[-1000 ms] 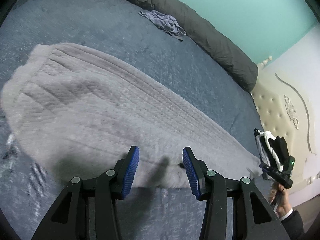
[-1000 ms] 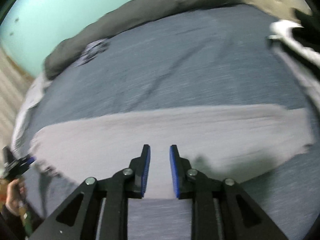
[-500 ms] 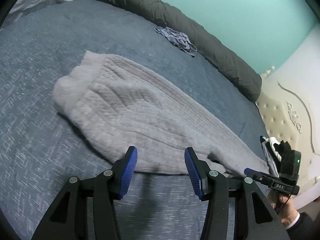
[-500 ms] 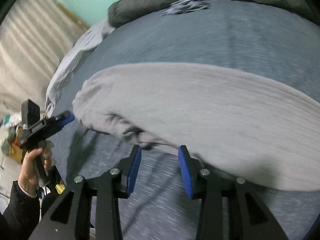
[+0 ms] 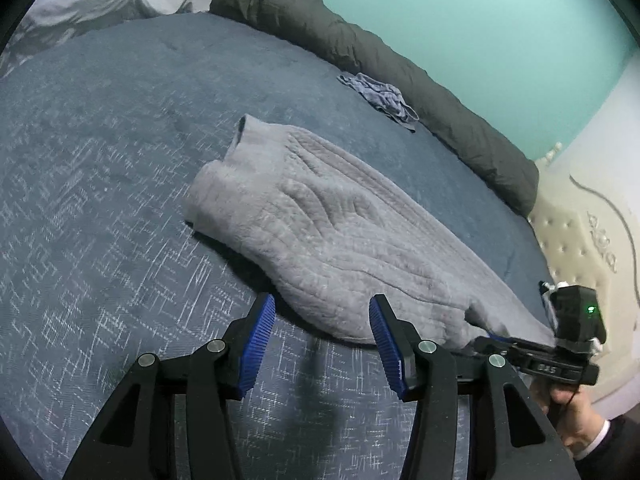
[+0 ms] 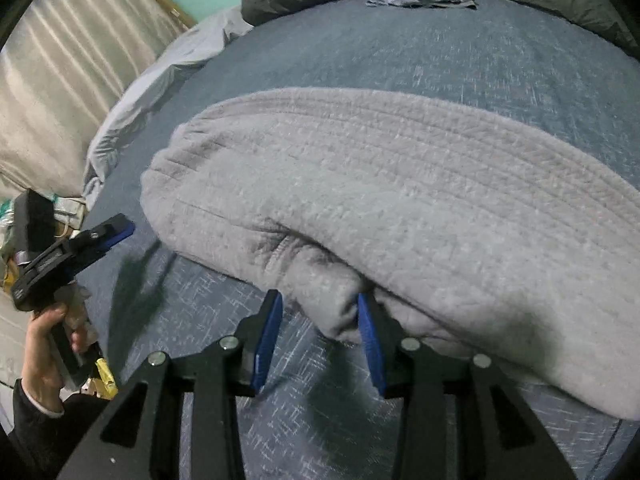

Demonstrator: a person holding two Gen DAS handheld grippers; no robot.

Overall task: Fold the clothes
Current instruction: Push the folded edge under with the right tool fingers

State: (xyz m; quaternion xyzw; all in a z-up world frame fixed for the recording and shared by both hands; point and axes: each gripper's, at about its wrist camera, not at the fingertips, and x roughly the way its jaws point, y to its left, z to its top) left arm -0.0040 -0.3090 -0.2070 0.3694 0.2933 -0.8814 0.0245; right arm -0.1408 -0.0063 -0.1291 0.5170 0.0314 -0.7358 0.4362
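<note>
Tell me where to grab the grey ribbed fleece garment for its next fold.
Probably the grey ribbed fleece garment at the thick rolled lump on its near edge, approached from the near side, low along the blue bedspread. That lump stands proud, already between the right tool pads.

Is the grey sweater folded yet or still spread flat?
Folded over lengthwise: the grey sweater lies as a long narrow bundle, with a doubled layer tucked under its near edge.

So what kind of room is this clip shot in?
Most likely a bedroom: a bed with a blue bedspread, a tufted cream headboard, and a rolled dark duvet along the teal wall.
</note>
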